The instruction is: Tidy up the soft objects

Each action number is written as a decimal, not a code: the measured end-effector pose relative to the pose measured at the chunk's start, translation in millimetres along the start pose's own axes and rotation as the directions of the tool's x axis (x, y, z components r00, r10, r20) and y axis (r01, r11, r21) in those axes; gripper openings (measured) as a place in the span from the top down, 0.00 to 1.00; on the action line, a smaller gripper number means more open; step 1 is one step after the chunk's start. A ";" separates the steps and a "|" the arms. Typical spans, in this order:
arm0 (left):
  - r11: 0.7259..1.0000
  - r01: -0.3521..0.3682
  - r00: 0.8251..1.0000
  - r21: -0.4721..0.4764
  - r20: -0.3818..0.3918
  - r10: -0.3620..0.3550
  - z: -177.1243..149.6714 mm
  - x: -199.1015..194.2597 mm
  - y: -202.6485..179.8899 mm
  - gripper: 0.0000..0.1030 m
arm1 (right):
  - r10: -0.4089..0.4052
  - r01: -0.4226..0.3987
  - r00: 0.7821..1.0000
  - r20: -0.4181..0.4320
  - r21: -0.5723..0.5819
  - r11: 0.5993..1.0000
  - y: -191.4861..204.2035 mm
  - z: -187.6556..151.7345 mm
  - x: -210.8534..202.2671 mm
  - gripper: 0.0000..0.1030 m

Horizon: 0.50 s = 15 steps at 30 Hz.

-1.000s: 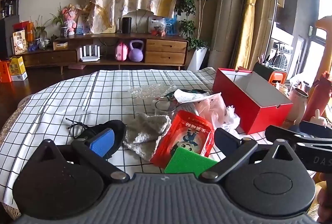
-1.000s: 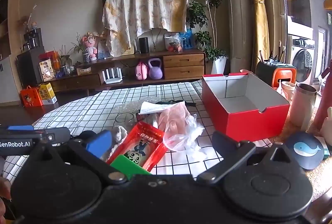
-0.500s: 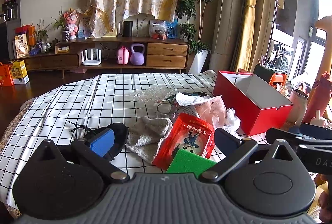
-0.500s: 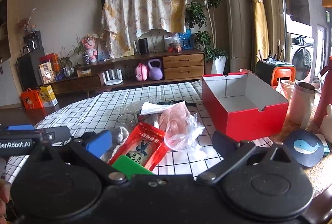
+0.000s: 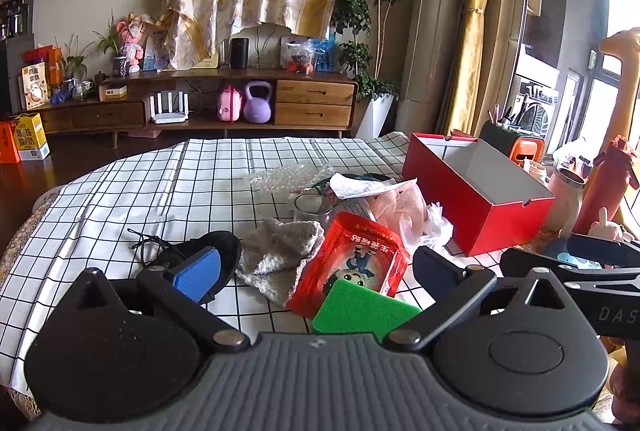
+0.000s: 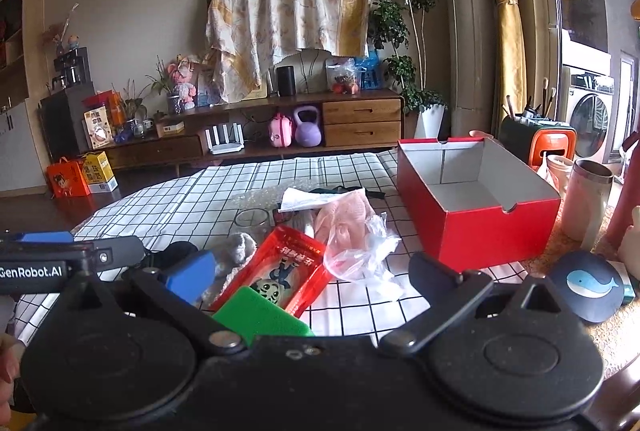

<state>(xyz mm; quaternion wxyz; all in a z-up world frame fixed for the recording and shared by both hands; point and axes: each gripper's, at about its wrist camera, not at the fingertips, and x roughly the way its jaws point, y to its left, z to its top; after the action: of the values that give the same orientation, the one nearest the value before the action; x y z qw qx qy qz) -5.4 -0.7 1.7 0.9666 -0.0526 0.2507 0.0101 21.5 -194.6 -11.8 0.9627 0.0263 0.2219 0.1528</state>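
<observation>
Left gripper [image 5: 316,267]: jaws spread wide, nothing held, above near edge of checked tablecloth [image 5: 160,187]. Right gripper [image 6: 312,271]: likewise spread, nothing held. Between left fingers: grey knitted cloth [image 5: 280,251], red snack packet [image 5: 356,263], green sponge [image 5: 364,311] touching packet. Black pouch [image 5: 212,243] just beside cloth. Pink cloth in clear bag [image 6: 352,231] behind packet. Open red box [image 6: 476,207] right of pile.

- Our left gripper [image 5: 316,269] is black, with a ribbed grey housing, two round discs and silver pivot screws.
- Its fingers [image 5: 196,273] carry blue pads.
- Our right gripper [image 6: 308,271] looks alike; white "GenRobot.AI" lettering sits at nine o'clock.
</observation>
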 end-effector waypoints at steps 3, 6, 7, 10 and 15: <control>1.000 0.012 1.000 0.002 0.002 -0.012 -0.2 -1.6 0.2 0.00 | 0.006 -0.006 1.000 -0.013 0.005 1.000 0.2 -0.1 0.0 0.00; 1.000 0.015 1.000 -0.004 0.000 -0.015 -0.3 -2.3 0.9 0.00 | 0.011 -0.011 1.000 -0.017 0.010 1.000 0.5 -0.1 -0.7 0.00; 1.000 0.016 1.000 -0.006 0.001 -0.016 -0.5 -2.5 1.5 0.00 | 0.014 -0.014 1.000 -0.017 0.011 1.000 0.5 0.3 -0.8 0.00; 1.000 0.017 1.000 -0.008 0.009 -0.017 -0.7 -3.8 2.6 0.00 | 0.019 -0.019 1.000 -0.017 0.008 1.000 1.8 0.4 -2.1 0.00; 1.000 0.018 1.000 -0.007 0.009 -0.018 -0.8 -3.7 2.4 0.00 | 0.023 -0.023 0.999 -0.023 0.007 1.000 2.1 0.5 -1.9 0.00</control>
<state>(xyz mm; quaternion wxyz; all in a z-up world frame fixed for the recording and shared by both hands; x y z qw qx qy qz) -9.2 1.6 2.5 0.9676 -0.0583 0.2457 0.0024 19.5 -193.2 -10.3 0.9581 0.0305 0.2331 0.1634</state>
